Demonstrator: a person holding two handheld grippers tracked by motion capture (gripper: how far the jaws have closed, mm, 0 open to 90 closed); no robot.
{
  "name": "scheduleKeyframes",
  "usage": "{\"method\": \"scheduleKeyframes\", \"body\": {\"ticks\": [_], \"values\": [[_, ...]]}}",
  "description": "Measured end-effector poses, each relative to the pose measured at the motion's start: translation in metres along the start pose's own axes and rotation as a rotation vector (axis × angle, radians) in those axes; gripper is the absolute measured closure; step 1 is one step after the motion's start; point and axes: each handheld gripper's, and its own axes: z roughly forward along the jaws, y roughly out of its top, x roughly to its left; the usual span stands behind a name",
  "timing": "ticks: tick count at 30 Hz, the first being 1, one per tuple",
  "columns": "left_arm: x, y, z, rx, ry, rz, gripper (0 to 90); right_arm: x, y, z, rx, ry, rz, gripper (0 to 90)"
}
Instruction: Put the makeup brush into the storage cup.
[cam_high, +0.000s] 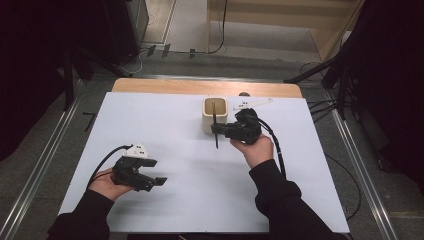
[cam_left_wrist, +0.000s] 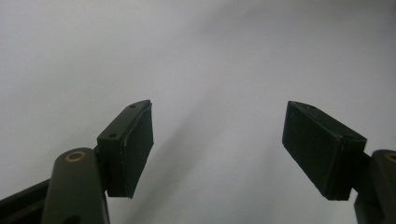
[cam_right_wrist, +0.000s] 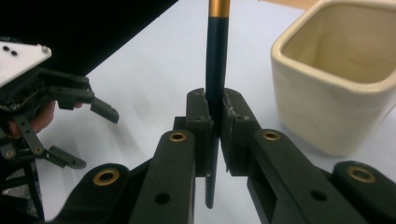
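White table sheet (cam_high: 200, 195): R gripper (cam_high: 218, 129) clamps dark pencil (cam_high: 215, 131) at cream holder's (cam_high: 215, 121) 6 o'clock, prob. mid-insertion, next needs lift over rim; L gripper (cam_high: 156, 171) wide open, empty.

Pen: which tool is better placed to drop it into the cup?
Right. The right tool is shut on the pen, beside the cup. The left tool is open and holds nothing, well away from the cup near the table's front left.

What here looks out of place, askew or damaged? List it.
Nothing stands out. The right gripper clamps a dark pen with a gold band beside the cream square ceramic cup, which stands upright; the left gripper hangs open over the white tabletop.
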Motion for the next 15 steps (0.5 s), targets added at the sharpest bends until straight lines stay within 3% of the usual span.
{"method": "scheduleKeyframes", "body": {"ticks": [8, 15], "values": [[0.0, 0.0, -0.002, -0.018, 0.008, -0.006, 25.7, -0.006, 0.014, -0.004, -0.021, -0.007, 0.012, 83.7], [0.0, 0.0, -0.003, -0.017, 0.009, -0.007, 25.7, -0.012, 0.026, -0.008, -0.023, -0.05, 0.007, 83.7]]}}
